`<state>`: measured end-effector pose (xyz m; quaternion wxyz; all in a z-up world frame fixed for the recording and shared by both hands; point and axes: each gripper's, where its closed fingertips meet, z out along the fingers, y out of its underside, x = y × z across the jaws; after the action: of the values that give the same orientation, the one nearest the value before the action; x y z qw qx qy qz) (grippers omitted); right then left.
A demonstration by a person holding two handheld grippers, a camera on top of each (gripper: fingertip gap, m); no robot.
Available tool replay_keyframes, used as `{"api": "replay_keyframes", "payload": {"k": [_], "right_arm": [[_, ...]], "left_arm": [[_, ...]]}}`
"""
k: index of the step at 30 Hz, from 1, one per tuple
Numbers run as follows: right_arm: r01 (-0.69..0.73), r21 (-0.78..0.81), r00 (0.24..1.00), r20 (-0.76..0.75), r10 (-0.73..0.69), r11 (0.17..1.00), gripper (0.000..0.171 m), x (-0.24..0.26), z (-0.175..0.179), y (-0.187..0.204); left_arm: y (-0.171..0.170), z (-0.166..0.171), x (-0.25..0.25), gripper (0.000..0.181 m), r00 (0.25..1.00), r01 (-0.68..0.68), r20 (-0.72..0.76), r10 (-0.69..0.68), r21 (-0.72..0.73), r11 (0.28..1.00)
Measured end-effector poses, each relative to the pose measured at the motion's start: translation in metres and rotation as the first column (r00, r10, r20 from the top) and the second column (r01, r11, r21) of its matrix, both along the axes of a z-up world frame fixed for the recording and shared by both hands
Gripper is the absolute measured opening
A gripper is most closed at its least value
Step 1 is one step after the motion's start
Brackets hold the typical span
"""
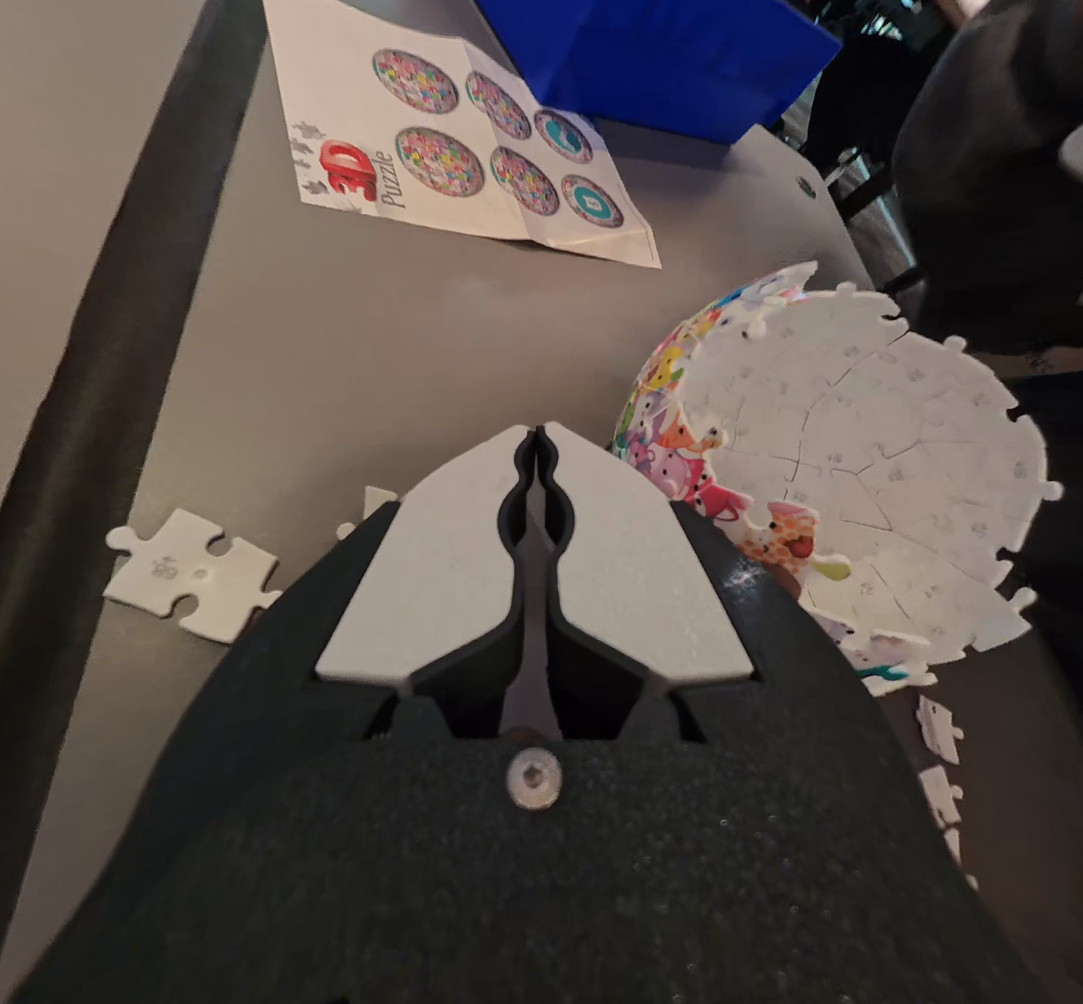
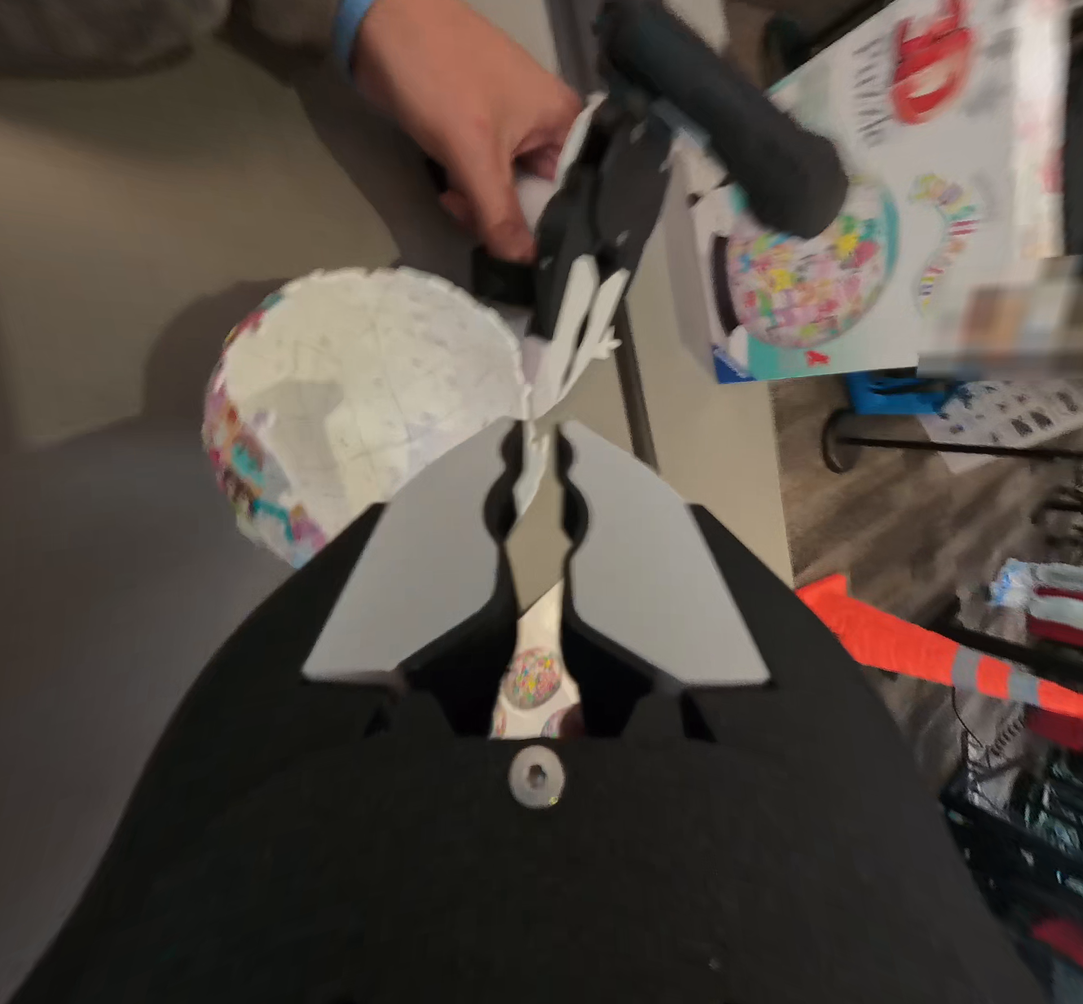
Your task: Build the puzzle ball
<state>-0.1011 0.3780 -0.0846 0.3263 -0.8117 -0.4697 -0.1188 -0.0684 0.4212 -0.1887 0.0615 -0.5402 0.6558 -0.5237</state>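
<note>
The partly built puzzle ball [image 1: 850,448] is an open shell, white inside and colourful outside, lying to the right of my left gripper [image 1: 536,432]. The left gripper is shut and empty, just above the grey table [image 1: 363,343]. In the right wrist view, my right gripper [image 2: 536,428] is shut on a thin white edge that looks like the rim of the shell [image 2: 363,384]. The left gripper [image 2: 586,331] shows beyond the shell there, held by a hand [image 2: 469,114]. A loose white piece [image 1: 187,571] lies face down to the left.
A folded instruction sheet [image 1: 457,138] and a blue bin [image 1: 633,20] lie farther back on the table. A few loose pieces [image 1: 937,735] lie at the lower right. The puzzle box [image 2: 879,214] stands beyond the table edge. An orange object [image 2: 914,647] is on the floor. The left gripper's tips are roughly 12 centimetres from the right gripper's. It is some 10 centimetres from my left tips to the loose white piece [image 1: 187,571].
</note>
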Motion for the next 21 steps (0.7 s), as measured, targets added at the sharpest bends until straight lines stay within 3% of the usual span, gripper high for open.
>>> {"api": "replay_keyframes", "payload": {"k": [4, 6, 8, 13, 16, 21], "right_arm": [[-0.020, -0.222, 0.999, -0.051, 0.009, 0.975, 0.034, 0.009, -0.004, 0.010], [-0.052, -0.323, 0.996, -0.089, 0.024, 0.945, 0.038, 0.006, -0.009, 0.019], [-0.071, -0.399, 0.996, -0.070, 0.047, 0.914, 0.036, -0.005, -0.022, 0.023], [-0.016, -0.438, 0.958, 0.251, 0.139, 0.899, 0.022, 0.004, -0.054, 0.025], [0.032, -0.458, 0.949, 0.293, 0.117, 0.888, 0.020, 0.007, -0.060, 0.027], [0.112, -0.544, 0.935, 0.341, 0.097, 0.831, 0.025, 0.018, -0.069, 0.026]], "left_arm": [[0.007, 0.009, 0.001, 0.000, 0.999, -0.030, 0.027, 0.033, -0.079, 0.996], [0.012, 0.014, 0.001, 0.000, 0.996, -0.056, 0.066, 0.062, -0.087, 0.995], [0.017, 0.019, 0.001, 0.000, 0.990, -0.092, 0.105, 0.099, -0.072, 0.993], [0.031, 0.024, 0.003, 0.000, 0.963, -0.195, 0.197, 0.182, 0.051, 0.979], [0.039, 0.022, 0.003, 0.000, 0.956, -0.225, 0.217, 0.196, 0.120, 0.967], [0.040, 0.023, 0.002, 0.000, 0.959, -0.212, 0.208, 0.190, 0.087, 0.973]]}}
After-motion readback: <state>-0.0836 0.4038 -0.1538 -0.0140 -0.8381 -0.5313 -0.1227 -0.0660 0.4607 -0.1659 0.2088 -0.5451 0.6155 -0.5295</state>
